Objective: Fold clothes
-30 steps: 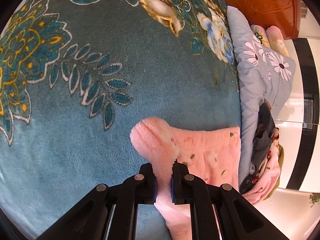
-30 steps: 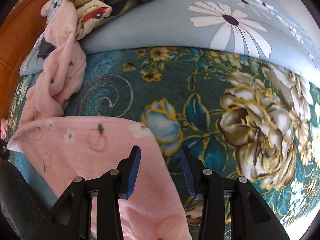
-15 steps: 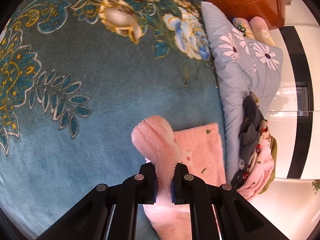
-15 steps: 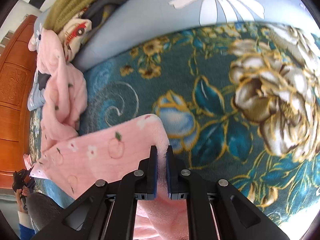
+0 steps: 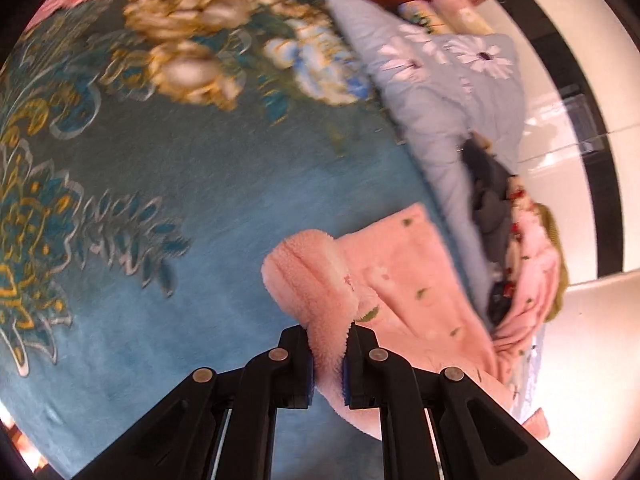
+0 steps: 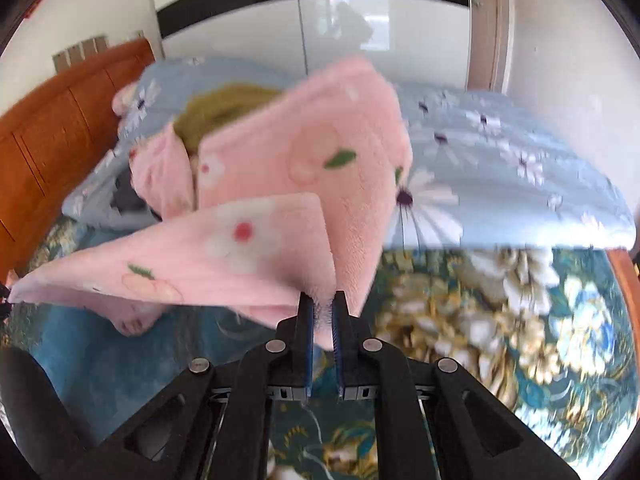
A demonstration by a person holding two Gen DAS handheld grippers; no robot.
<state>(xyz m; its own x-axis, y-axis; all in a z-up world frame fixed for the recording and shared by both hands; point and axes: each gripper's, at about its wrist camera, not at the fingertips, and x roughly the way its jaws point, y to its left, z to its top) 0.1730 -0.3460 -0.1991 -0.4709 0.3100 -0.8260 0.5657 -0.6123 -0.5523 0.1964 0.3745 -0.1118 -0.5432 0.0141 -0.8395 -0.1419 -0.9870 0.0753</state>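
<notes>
A pink fleece garment [image 5: 404, 284] printed with small flowers and peaches stretches between both grippers over a teal floral blanket [image 5: 224, 184]. My left gripper [image 5: 329, 330] is shut on one fluffy pink corner, with the cloth running off to the right. In the right wrist view the same pink garment [image 6: 288, 184] hangs lifted off the bed, and my right gripper [image 6: 322, 300] is shut on its edge; a folded flap stands up in front of the camera and hides part of the bed behind it.
A light blue daisy-print quilt [image 6: 500, 176] lies along the bed's far side, with a heap of other clothes [image 5: 516, 248] on it: pink, dark grey, olive. An orange wooden headboard [image 6: 48, 140] stands at the left. White wardrobe doors [image 6: 360, 20] rise behind.
The right gripper went from open around the pink edge to shut on it, then lifted it so the cloth hangs in the air. The left gripper kept its grip, rose slightly and rolled.
</notes>
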